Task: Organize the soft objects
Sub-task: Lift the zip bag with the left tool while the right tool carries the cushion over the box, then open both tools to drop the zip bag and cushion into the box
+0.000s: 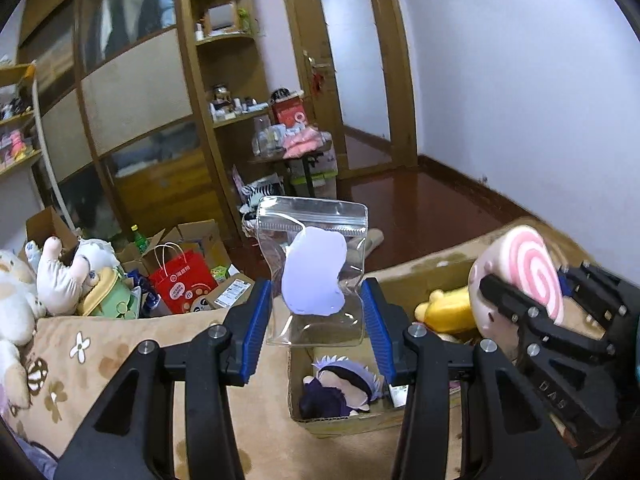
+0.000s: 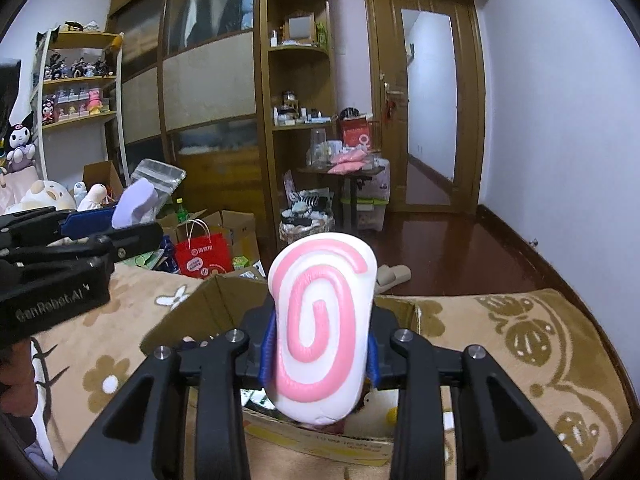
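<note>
My left gripper (image 1: 318, 312) is shut on a clear zip bag (image 1: 312, 264) with a lilac soft toy (image 1: 314, 272) inside, held above an open cardboard box (image 1: 340, 424). A purple-haired plush doll (image 1: 340, 386) and a yellow plush (image 1: 444, 308) lie in the box. My right gripper (image 2: 320, 356) is shut on a white squishy with a pink swirl (image 2: 320, 328), held over the same box (image 2: 192, 312). That squishy also shows in the left wrist view (image 1: 524, 276). The bagged toy shows at the left in the right wrist view (image 2: 134, 202).
The box sits on a tan flowered blanket (image 2: 520, 352). Plush toys (image 1: 60, 276) lie at the left. A red paper bag (image 1: 184, 284), cardboard boxes and clutter stand on the floor beyond. A wardrobe (image 2: 208, 92), shelves and a door (image 2: 428, 108) stand behind.
</note>
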Demonstrator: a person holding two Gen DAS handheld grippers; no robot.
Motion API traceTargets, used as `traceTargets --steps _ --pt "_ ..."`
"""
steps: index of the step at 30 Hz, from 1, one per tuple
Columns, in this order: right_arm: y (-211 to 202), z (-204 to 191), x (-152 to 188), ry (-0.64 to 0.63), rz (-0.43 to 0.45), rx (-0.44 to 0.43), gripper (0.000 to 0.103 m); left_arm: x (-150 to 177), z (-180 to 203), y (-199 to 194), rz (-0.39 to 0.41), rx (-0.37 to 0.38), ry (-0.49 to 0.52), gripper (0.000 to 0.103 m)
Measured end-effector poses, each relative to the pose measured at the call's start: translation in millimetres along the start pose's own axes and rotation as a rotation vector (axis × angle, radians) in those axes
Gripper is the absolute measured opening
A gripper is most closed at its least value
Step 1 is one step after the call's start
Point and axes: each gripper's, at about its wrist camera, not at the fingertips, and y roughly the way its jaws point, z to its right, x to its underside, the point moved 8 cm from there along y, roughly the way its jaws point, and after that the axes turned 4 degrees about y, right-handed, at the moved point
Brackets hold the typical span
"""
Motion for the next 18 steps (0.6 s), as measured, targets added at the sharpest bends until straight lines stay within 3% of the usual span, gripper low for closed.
traceTargets --steps 9,18 --pt "35.8 22.3 26.6 0.073 -0.086 -0.019 0.041 37.5 15.8 49.4 -0.134 0.035 0.023 0.045" --pt "44.7 27.4 42.0 0.087 -0.13 -0.01 0.046 56.0 28.0 61.4 -0.174 0.06 0.038 0.047"
